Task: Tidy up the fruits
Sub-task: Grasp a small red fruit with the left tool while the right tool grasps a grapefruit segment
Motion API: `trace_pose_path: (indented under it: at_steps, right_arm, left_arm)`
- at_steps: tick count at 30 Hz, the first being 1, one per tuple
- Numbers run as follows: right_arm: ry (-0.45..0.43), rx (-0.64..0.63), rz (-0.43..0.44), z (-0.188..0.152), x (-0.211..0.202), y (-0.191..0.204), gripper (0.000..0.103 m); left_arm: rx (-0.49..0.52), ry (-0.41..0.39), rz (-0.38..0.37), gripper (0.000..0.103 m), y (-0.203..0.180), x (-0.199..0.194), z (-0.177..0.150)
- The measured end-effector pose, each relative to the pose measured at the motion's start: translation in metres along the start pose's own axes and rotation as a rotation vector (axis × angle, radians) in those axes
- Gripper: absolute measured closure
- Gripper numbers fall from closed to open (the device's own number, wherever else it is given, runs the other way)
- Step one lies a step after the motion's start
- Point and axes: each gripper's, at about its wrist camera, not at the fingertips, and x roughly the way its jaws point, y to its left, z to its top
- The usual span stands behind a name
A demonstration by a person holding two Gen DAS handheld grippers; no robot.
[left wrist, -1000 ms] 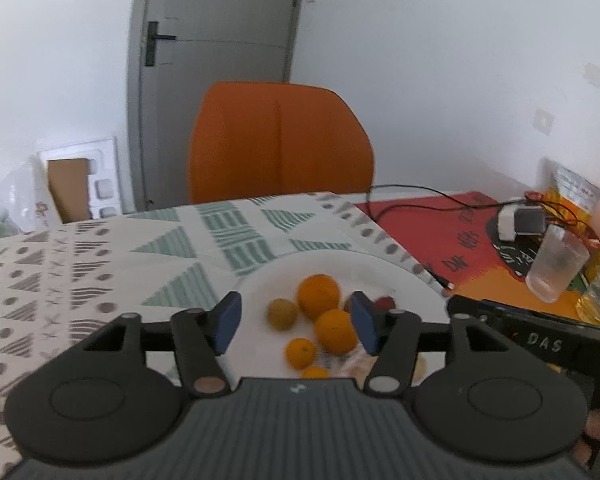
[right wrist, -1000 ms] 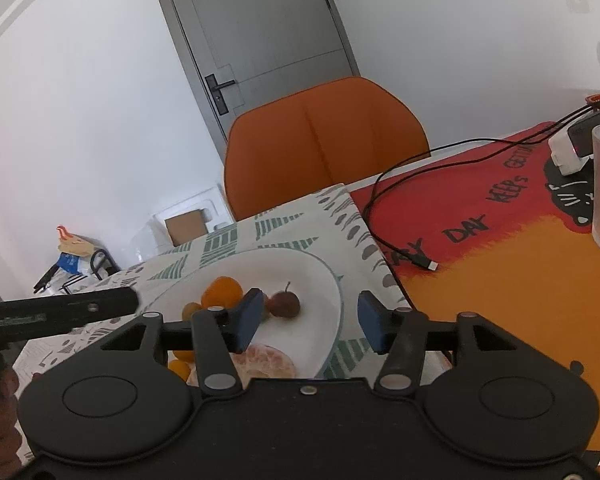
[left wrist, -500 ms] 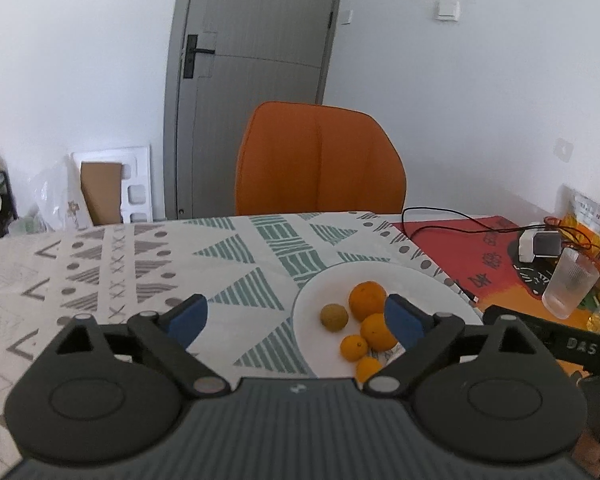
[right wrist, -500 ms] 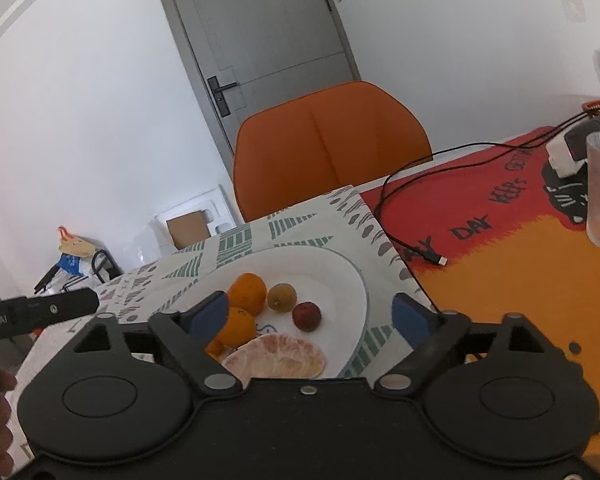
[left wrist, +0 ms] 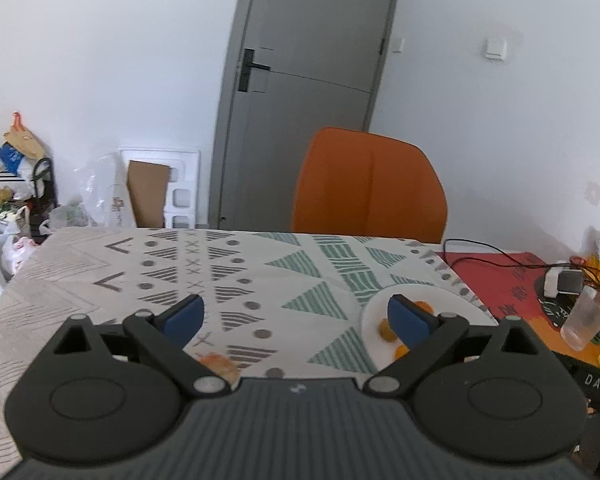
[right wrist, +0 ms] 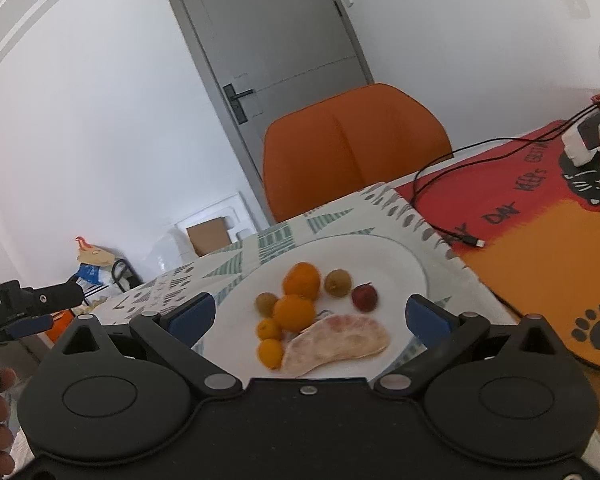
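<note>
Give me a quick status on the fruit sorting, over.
Left tongs open, empty, above the tablecloth. Right tongs open, empty, over the plate. Oranges, pomelo segment on plate; one orange fruit off it. Nothing blocking.

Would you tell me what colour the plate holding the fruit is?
White plate, clearest in the right wrist view.

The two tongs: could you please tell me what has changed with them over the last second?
Both tongs spread from fairly narrow to wide open, holding nothing. The left tongs pulled back and swung left off the white plate, now over the patterned tablecloth. The right tongs shifted to frame the fruit, including the peeled pomelo segment. The fruit lies as before.
</note>
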Motion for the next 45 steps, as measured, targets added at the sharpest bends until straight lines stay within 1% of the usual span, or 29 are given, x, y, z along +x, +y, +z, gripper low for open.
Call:
trace_pose_path:
  at_steps: [10, 15, 24, 31, 33, 37, 40, 43, 45]
  right_arm:
    - [0.003, -0.028, 0.037, -0.004, -0.005, 0.027, 0.0]
    - [0.015, -0.05, 0.057, -0.007, -0.004, 0.041, 0.0]
    - [0.052, -0.105, 0.094, -0.015, 0.005, 0.069, 0.0]
    - [0.086, -0.128, 0.121, -0.019, 0.016, 0.081, 0.0]
    - [0.098, -0.138, 0.129, -0.02, 0.021, 0.086, 0.0]
    - [0.115, -0.163, 0.149, -0.023, 0.029, 0.098, 0.0]
    - [0.134, -0.167, 0.157, -0.024, 0.037, 0.104, 0.0]
    - [0.152, -0.175, 0.171, -0.026, 0.043, 0.111, 0.0]
    - [0.168, -0.165, 0.19, -0.027, 0.048, 0.113, 0.0]
  left_arm:
    - [-0.028, -0.011, 0.046, 0.005, 0.032, -0.021, -0.003]
    - [-0.032, -0.001, 0.082, 0.004, 0.051, -0.023, -0.005]
    - [-0.06, 0.017, 0.124, 0.004, 0.083, -0.025, -0.011]
    - [-0.092, 0.034, 0.139, 0.004, 0.106, -0.022, -0.016]
    - [-0.103, 0.038, 0.138, 0.004, 0.112, -0.021, -0.017]
    - [-0.129, 0.052, 0.11, 0.005, 0.124, -0.015, -0.02]
    - [-0.126, 0.058, 0.107, 0.005, 0.128, -0.008, -0.022]
    - [-0.128, 0.085, 0.101, 0.007, 0.131, 0.004, -0.026]
    - [-0.145, 0.105, 0.076, 0.012, 0.136, 0.012, -0.03]
